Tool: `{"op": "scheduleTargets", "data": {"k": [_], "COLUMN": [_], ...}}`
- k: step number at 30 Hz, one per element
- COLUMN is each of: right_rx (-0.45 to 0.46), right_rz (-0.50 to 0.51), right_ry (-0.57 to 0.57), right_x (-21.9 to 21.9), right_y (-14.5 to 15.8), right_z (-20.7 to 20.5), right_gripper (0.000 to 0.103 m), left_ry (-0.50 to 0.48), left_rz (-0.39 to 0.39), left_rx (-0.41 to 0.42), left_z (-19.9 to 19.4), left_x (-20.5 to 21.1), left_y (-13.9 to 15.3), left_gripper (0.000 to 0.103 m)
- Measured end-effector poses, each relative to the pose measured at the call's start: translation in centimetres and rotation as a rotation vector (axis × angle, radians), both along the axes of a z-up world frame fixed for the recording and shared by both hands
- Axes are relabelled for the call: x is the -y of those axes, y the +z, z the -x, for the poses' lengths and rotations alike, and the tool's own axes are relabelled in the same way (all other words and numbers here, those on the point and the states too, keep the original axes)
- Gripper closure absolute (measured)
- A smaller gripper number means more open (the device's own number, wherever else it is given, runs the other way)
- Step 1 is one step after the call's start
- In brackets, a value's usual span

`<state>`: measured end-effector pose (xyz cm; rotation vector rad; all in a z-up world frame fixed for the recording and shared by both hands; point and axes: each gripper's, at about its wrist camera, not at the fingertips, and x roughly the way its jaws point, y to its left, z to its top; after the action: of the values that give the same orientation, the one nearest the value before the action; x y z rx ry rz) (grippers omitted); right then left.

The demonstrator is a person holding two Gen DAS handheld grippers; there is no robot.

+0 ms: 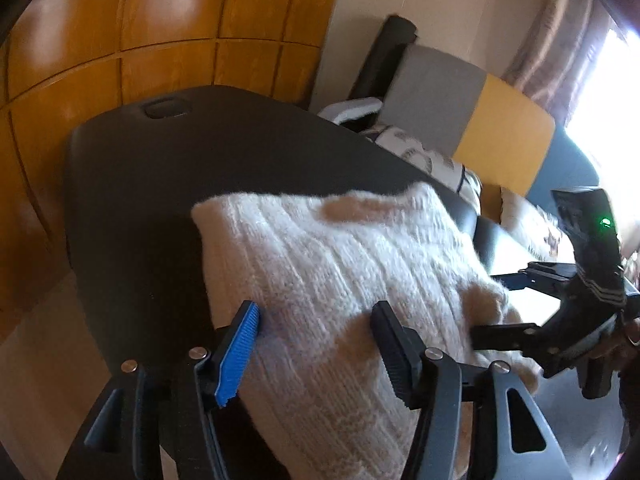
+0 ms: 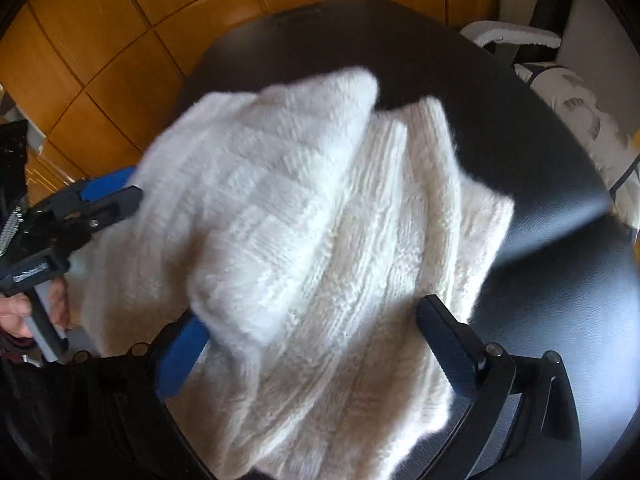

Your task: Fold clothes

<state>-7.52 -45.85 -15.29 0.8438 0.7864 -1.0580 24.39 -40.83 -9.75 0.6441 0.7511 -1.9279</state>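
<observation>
A cream knitted sweater (image 1: 340,248) lies folded in thick layers on a black padded table (image 1: 140,180). My left gripper (image 1: 314,312) is open at the sweater's near edge. Its blue pad and black finger stand wide apart with knit between them and do not pinch it. From the right wrist view the sweater (image 2: 320,220) fills the middle, one layer lapped over another. My right gripper (image 2: 316,320) is open low over it, fingers spread to either side. The left gripper (image 2: 108,196) shows at the sweater's left edge, the right gripper (image 1: 490,306) at its right edge.
Orange wooden cupboard panels (image 1: 120,40) stand behind the table. To the right are a grey and yellow cushion (image 1: 480,120), patterned bedding (image 1: 432,160) and a bright curtained window (image 1: 608,92). A hand (image 2: 16,312) holds the left gripper's handle. Bare tabletop (image 2: 560,300) lies right of the sweater.
</observation>
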Motion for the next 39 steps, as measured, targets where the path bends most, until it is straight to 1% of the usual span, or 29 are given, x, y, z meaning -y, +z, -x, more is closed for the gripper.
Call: {"op": "scheduleTargets", "data": {"k": [2, 4, 6, 8, 9, 10, 12, 13, 14, 15, 18, 20, 22, 23, 24, 26, 29, 31, 33, 35, 38, 39], "right_rx": [-0.021, 0.017, 0.012, 0.016, 0.03, 0.059, 0.115, 0.145, 0.168, 0.168, 0.166, 0.154, 0.18, 0.182, 0.164, 0.113, 0.079, 0.093, 0.087, 0.08, 0.065, 0.046], "right_rz": [0.058, 0.118, 0.145, 0.115, 0.085, 0.038, -0.055, -0.081, -0.061, -0.059, -0.046, 0.003, 0.039, 0.046, 0.032, -0.028, -0.068, -0.044, -0.024, -0.005, 0.034, 0.049], "right_ry": [0.018, 0.033, 0.037, 0.048, 0.053, 0.044, 0.028, 0.021, 0.022, 0.027, 0.041, 0.045, 0.044, 0.044, 0.038, 0.009, -0.044, -0.059, -0.055, -0.051, -0.045, -0.041], "right_x": [-0.3, 0.0, 1.2, 2.6, 3.1, 3.6, 4.7, 5.1, 4.9, 4.6, 3.8, 3.3, 3.2, 3.2, 3.5, 4.6, 5.7, 4.6, 3.0, 1.4, -1.9, -3.3], "right_y": [2.2, 4.2, 4.7, 3.9, 3.7, 2.7, 0.7, 0.0, 0.0, 0.4, 1.6, 3.2, 4.4, 4.7, 4.5, 2.8, 1.1, 1.7, 3.2, 4.7, 6.9, 7.5], "right_z": [-0.1, -0.1, -0.4, -1.2, -1.2, -0.9, -0.3, 0.2, 0.7, 0.8, 1.2, 1.2, 1.3, 1.2, 1.1, 0.7, 1.0, 1.4, 1.6, 1.8, 1.8, 1.6], "right_gripper": [0.002, 0.002, 0.002, 0.002, 0.002, 0.002, 0.0, 0.0, 0.0, 0.0, 0.0, 0.0, 0.0, 0.0, 0.0, 0.0, 0.0, 0.0, 0.0, 0.0, 0.0, 0.0], "left_ry": [0.033, 0.059, 0.078, 0.081, 0.082, 0.088, 0.094, 0.098, 0.105, 0.116, 0.122, 0.107, 0.099, 0.095, 0.086, 0.071, 0.044, 0.045, 0.053, 0.067, 0.084, 0.08], "left_rz": [0.021, 0.021, -0.023, -0.082, -0.112, -0.139, -0.179, -0.191, -0.201, -0.199, -0.141, -0.105, -0.08, -0.084, -0.103, -0.147, -0.187, -0.192, -0.183, -0.155, -0.068, -0.048], "left_rx": [-0.016, -0.02, -0.01, 0.008, 0.017, 0.015, -0.004, -0.017, -0.034, -0.045, -0.028, -0.012, 0.016, 0.021, 0.022, 0.046, 0.109, 0.108, 0.096, 0.084, 0.07, 0.055], "left_z": [-0.5, -0.8, -0.8, -0.5, -0.3, -0.3, -0.5, -0.7, -1.0, -1.4, -2.0, -2.0, -1.7, -1.5, -1.1, -0.2, 1.1, 1.1, 0.7, 0.2, -0.3, -0.4], "left_x": [0.7, 1.8, 3.7, 5.2, 6.0, 6.7, 7.5, 7.6, 7.8, 7.9, 7.9, 8.1, 8.6, 8.9, 9.4, 10.3, 10.9, 11.1, 10.8, 10.0, 7.9, 6.9], "left_y": [0.6, 0.8, 0.3, -0.7, -1.2, -1.7, -2.4, -2.5, -2.6, -2.5, -1.7, -1.2, -1.0, -1.1, -1.3, -2.2, -3.5, -3.5, -3.0, -2.1, 0.1, 0.8], "left_gripper": [0.044, 0.044, 0.044, 0.043, 0.043, 0.043, 0.041, 0.041, 0.041, 0.041, 0.043, 0.044, 0.044, 0.044, 0.044, 0.043, 0.043, 0.042, 0.043, 0.043, 0.043, 0.043]}}
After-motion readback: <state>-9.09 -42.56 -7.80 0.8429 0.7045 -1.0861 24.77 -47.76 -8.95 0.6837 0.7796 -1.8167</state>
